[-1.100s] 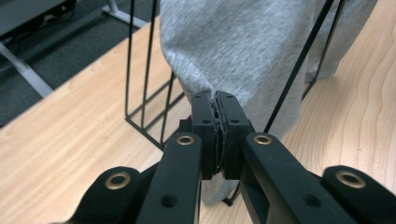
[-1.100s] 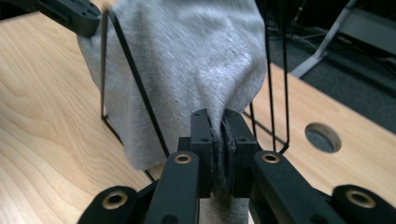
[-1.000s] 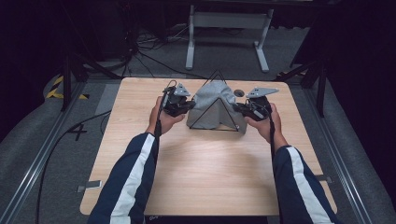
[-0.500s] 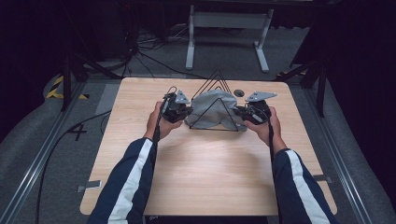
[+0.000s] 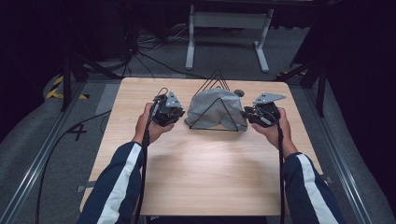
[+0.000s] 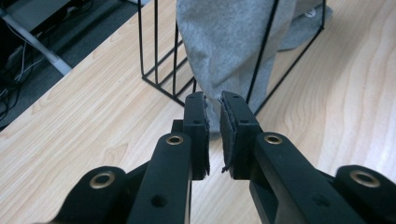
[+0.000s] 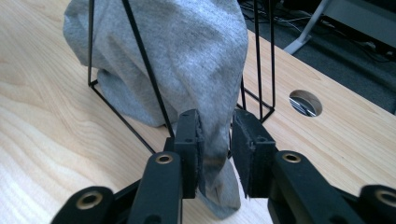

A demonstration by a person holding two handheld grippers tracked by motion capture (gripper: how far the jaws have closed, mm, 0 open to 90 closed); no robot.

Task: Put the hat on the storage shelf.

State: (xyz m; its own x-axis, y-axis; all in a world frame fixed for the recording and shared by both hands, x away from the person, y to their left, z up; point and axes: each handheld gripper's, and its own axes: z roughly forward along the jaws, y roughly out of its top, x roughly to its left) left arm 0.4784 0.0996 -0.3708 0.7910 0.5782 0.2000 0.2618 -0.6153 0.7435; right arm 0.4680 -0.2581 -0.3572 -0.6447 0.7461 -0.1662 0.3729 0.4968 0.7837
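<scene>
Cloth: grey cloth (image 5: 215, 108) draped over wire rack (image 5: 217, 80), near bench (image 5: 201, 168) far edge.
Left claw (image 6: 213, 103): just opening, narrow gap, holding nothing.
Right claw (image 7: 214, 122): just opening, cloth corner loose between pads.

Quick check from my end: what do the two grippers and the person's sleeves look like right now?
Both grippers are black. The left gripper and right gripper each carry a grey three-cornered plate on top and trail a black cable back along the forearm. Up close, the jaws have brass-coloured rivets and dark, rough pads. The sleeves are dark navy with a white stripe.

Overhead light is even on the table (image 5: 201, 172), surroundings near black. Soft shadows under the forearms. Both gripper views sharp; high view slightly soft.
</scene>
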